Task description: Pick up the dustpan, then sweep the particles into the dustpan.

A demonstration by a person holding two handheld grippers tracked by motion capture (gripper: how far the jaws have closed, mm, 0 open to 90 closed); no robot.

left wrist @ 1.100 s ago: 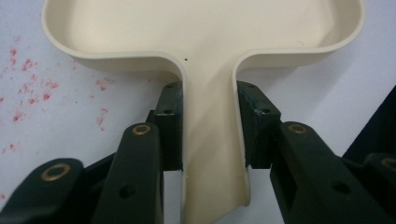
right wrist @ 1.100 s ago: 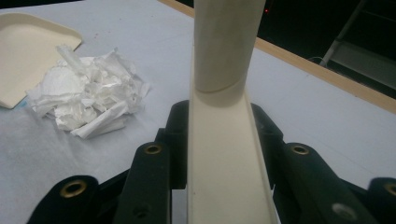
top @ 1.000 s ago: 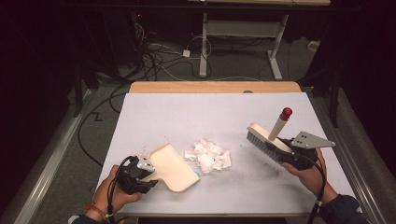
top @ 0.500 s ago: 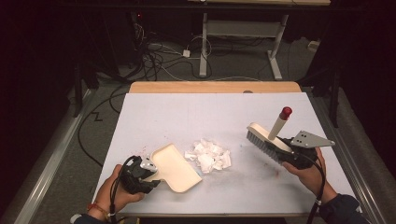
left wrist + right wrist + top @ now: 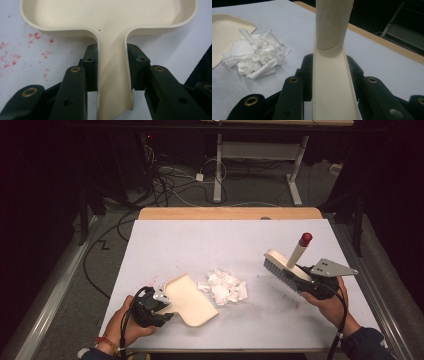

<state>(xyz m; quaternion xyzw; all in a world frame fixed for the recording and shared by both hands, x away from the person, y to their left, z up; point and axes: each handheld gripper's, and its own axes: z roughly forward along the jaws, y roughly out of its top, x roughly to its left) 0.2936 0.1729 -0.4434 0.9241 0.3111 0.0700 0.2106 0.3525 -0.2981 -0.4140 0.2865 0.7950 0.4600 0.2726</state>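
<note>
L gripper [image 5: 161,306], lower left of the high view, jaws clamped on the dustpan [image 5: 190,300] handle; in the left gripper view both pads press the handle's sides w/ the pan spreading across the top of frame. L hand [image 5: 127,322] wraps the gripper from below, forearm entering at bottom edge. Pan lies flat on the table [image 5: 225,240], mouth toward frame centre. R gripper [image 5: 311,281], right of centre, jaws clamped on the brush [image 5: 287,267]; bristles face down-left, red-tipped handle sticks up-right. R hand [image 5: 330,302] grips from below. Paper scraps [image 5: 222,286]: one pile, center, between pan & brush, just beside the pan's lip. Count: 1 pan, 1 brush, 2 grippers.
</note>
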